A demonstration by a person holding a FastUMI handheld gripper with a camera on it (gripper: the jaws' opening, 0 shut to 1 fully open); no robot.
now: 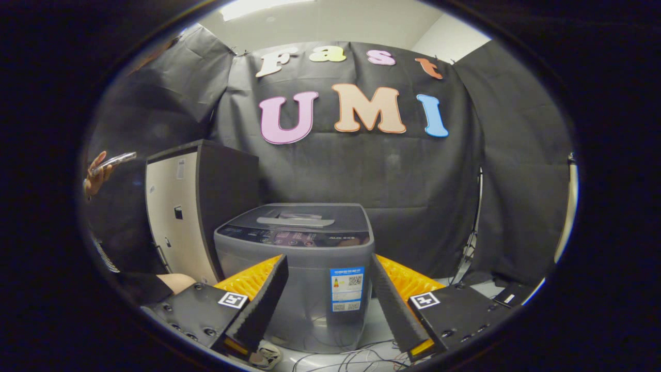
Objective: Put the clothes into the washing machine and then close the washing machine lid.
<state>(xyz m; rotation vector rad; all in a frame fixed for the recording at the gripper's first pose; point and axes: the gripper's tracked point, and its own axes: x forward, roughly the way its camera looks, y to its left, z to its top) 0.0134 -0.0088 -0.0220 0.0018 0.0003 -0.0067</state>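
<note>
Black cloth is hung around the booth as its wall, and in front of it the washing machine [302, 268] is stood on a pale floor [377, 330], with a tall cabinet [178, 212] just beside it on one side. A hand [95, 175] with a phone [116, 160] is seen past the cabinet. Loose cables [356, 356] are strewn on the floor at the machine's foot.

The gripper [328, 305] is held released — its fingers are spread wide, nothing is gripped between them, and the machine's front is framed in the gap beyond them. The washing machine lid [302, 219] is laid flat and closed on top; no clothes can be made out, and whether any lie inside cannot be told.

Such a scene is fitted both by a machine yet to be loaded and by one loaded with its lid shut again — so no single move is settled. If the lid is to be handled, the pale handle strip on top should be approached from above and squarely, and the cables kept clear.
</note>
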